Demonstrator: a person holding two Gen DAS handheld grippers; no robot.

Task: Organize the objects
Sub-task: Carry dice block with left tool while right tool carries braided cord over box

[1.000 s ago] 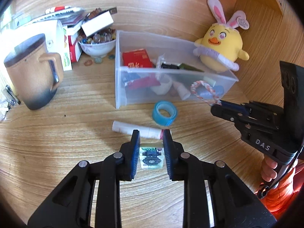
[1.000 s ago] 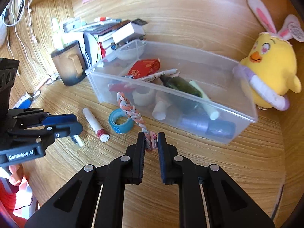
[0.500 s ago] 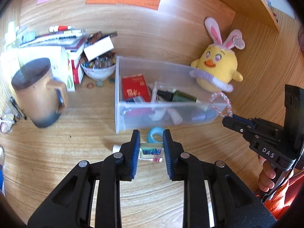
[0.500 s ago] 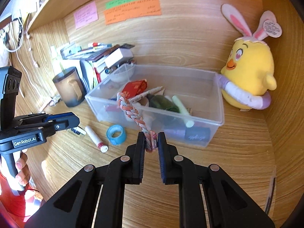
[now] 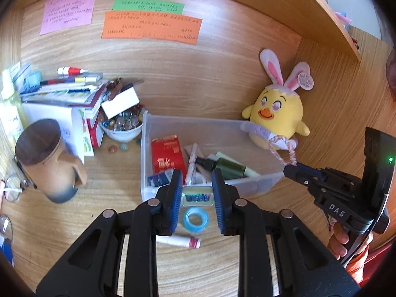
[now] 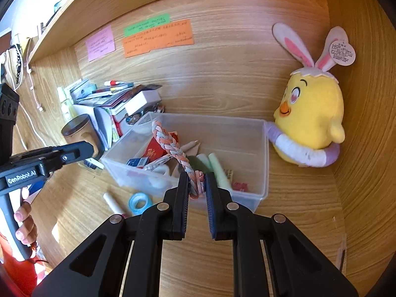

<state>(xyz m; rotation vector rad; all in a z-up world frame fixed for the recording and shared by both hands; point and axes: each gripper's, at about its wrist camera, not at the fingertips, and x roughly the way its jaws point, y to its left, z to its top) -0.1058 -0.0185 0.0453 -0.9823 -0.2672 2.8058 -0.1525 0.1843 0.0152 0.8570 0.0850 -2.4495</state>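
Low centre in the left wrist view, the left gripper (image 5: pixel 197 193) pinches a small clear packet (image 5: pixel 197 196) in front of the clear bin (image 5: pixel 158 123). In the right view, the right gripper (image 6: pixel 196 185) clamps a braided rope (image 6: pixel 173 146) over that bin's near wall.

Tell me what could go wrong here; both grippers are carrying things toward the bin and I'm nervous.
The braided loop hangs long from the right gripper; it might snag the clear bin rim. The left gripper pinches a small clear case only at its edges, so it could slip.
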